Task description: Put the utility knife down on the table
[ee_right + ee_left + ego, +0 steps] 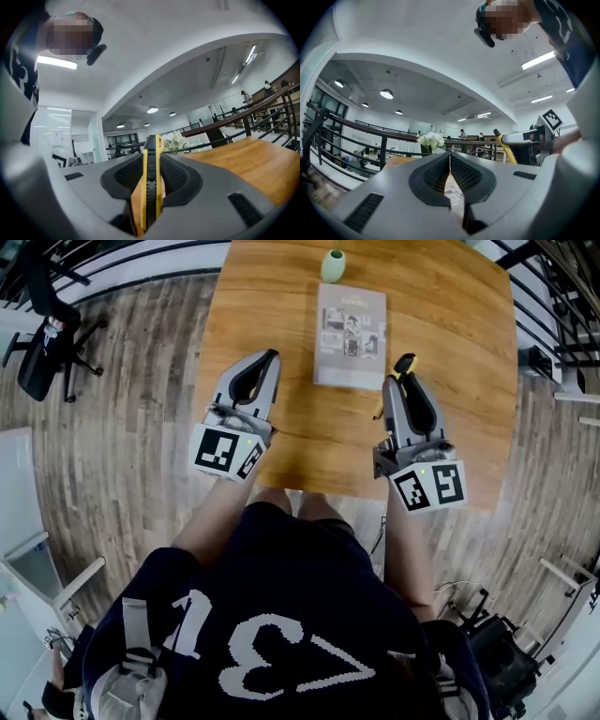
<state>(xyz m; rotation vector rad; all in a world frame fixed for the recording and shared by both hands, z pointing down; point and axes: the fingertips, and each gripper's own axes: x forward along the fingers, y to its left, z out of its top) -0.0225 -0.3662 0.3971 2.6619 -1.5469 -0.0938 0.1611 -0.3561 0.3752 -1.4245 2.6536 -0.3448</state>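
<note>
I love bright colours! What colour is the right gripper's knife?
The utility knife is yellow with a black middle strip; right gripper view shows it best.

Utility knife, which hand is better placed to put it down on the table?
Right. The right tongs are clamped on the utility knife, over the table. The left tongs are shut with nothing between them.

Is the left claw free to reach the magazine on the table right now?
Probably yes: the left claw is shut and empty, with only bare table between it and the magazine.
</note>
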